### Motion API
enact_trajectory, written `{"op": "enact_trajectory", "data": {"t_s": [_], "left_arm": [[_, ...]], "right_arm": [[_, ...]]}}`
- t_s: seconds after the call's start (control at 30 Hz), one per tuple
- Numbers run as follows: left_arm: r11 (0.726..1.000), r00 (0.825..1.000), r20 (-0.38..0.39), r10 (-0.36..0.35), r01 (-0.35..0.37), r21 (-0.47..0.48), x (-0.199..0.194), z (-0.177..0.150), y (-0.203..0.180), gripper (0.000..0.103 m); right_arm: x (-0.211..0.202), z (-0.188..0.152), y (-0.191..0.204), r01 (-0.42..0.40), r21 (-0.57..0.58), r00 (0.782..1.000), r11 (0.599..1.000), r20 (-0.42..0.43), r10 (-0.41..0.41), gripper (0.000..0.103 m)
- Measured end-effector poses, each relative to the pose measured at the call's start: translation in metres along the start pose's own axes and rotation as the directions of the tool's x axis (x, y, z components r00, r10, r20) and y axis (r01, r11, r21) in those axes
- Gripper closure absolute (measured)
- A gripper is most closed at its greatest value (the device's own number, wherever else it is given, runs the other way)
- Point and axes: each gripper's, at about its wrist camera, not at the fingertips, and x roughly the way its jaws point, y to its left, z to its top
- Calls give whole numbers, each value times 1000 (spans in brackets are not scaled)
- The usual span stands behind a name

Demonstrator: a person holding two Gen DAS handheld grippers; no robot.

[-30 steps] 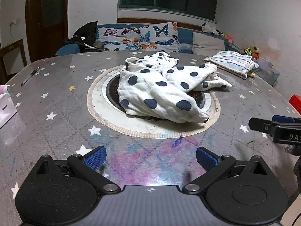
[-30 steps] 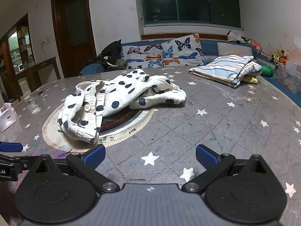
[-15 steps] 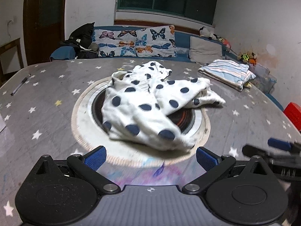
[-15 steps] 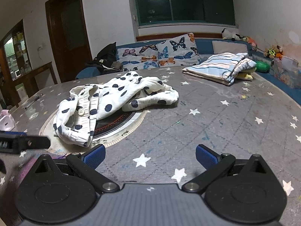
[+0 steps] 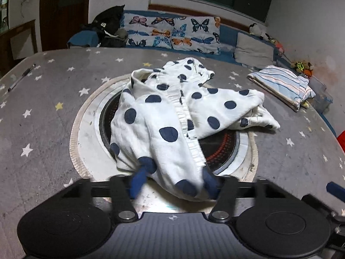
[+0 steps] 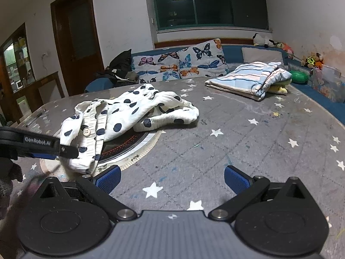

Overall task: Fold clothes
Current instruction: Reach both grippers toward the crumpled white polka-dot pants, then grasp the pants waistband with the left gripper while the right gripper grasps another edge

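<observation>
A crumpled white garment with navy dots (image 5: 172, 116) lies over the round hob in the middle of the grey star-patterned table (image 5: 43, 112). My left gripper (image 5: 172, 183) has its blue fingers on either side of the garment's near edge, with cloth between them; the jaws are narrowed but not closed. The right wrist view shows the garment (image 6: 129, 112) and the left gripper (image 6: 64, 151) reaching into its near edge. My right gripper (image 6: 172, 179) is open and empty above bare table, to the right of the garment.
A folded striped cloth (image 6: 252, 79) lies at the table's far right. A pen (image 5: 21, 77) lies at the far left edge. A sofa with butterfly cushions (image 5: 172, 32) and a black bag stands behind the table.
My left gripper moved forward to the garment's near edge and its fingers narrowed around the cloth. The right gripper shifted slightly and stayed open.
</observation>
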Motion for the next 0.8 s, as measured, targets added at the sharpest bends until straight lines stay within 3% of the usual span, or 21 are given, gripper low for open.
{"op": "enact_trajectory", "data": {"t_s": [0.03, 0.2, 0.47, 0.8], "left_arm": [[1000, 1000, -5, -6, 6, -5, 0, 0, 4, 78], [997, 998, -9, -67, 67, -26, -12, -3, 31, 95], [988, 989, -18, -145, 144, -56, -37, -9, 77, 98], [983, 986, -19, -165, 163, -83, -37, 0, 107, 98]], "right_arm": [[1, 2, 0, -4, -4, 1000, 1000, 2, 4, 0], [5, 19, 7, -48, -45, 999, 998, 15, 48, 2], [33, 59, 35, -215, -68, 977, 974, -15, 215, 14], [113, 99, 81, -300, -118, 952, 947, -93, 290, 32]]}}
